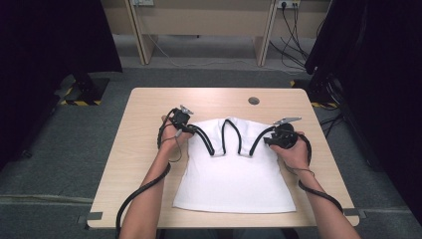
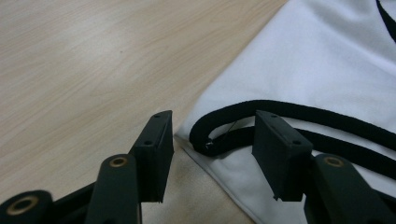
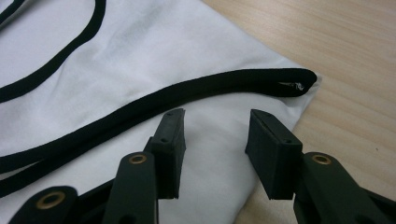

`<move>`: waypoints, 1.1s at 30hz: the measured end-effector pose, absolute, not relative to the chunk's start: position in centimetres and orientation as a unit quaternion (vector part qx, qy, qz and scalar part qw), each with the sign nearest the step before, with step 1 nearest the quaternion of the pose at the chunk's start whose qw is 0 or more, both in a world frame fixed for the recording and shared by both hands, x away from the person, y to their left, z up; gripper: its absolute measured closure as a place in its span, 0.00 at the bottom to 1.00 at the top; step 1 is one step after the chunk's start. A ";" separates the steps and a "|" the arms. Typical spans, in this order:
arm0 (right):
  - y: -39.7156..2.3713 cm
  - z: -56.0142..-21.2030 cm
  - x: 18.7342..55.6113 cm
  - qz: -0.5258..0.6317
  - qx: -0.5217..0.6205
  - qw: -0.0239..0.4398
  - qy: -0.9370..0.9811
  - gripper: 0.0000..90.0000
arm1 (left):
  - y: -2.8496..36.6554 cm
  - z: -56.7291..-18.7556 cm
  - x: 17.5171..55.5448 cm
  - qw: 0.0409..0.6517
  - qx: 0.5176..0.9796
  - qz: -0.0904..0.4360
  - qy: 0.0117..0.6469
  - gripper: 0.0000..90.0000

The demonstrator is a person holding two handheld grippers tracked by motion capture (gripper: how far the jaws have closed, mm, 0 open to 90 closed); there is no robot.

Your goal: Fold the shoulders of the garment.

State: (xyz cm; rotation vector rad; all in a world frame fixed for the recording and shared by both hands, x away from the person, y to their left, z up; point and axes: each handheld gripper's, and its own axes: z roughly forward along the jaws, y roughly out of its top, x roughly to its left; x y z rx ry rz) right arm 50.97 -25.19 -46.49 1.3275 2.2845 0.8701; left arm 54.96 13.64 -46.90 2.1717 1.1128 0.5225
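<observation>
A white sleeveless top with black trim is lying flat on the wooden table, its hem toward the person and its shoulders pointing away. The left gripper is sitting at the garment's left shoulder, and in the left gripper view its jaws are standing apart with the looped end of the black strap lying between them, neither pad pressing on it. The right gripper is sitting at the opposite shoulder; in the right gripper view its jaws are likewise spread over white cloth, with the black-edged shoulder tip just beyond them and nothing pinched. So both claws are spread and holding nothing, while the person's 2 hands are resting on the cloth's upper corners. Judging from this, the garment is already laid out and fairly smooth, with only light creases showing near the right shoulder. No fold is showing yet: the sides, hem and shoulders are all lying open. What is left appears to be taking hold of the 2 shoulders and making the folds.
</observation>
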 end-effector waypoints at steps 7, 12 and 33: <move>-25.1 -46.3 50.7 0.316 0.476 0.182 0.800 0.56 | 14.7 -45.6 53.9 0.369 0.800 0.193 0.432 0.45; -25.9 -45.4 49.0 0.340 0.478 0.184 0.789 0.47 | 15.7 -44.3 51.8 0.398 0.790 0.184 0.427 0.37; -30.9 -44.3 45.3 0.379 0.505 0.164 0.758 0.26 | 18.8 -44.0 45.1 0.424 0.778 0.197 0.420 0.26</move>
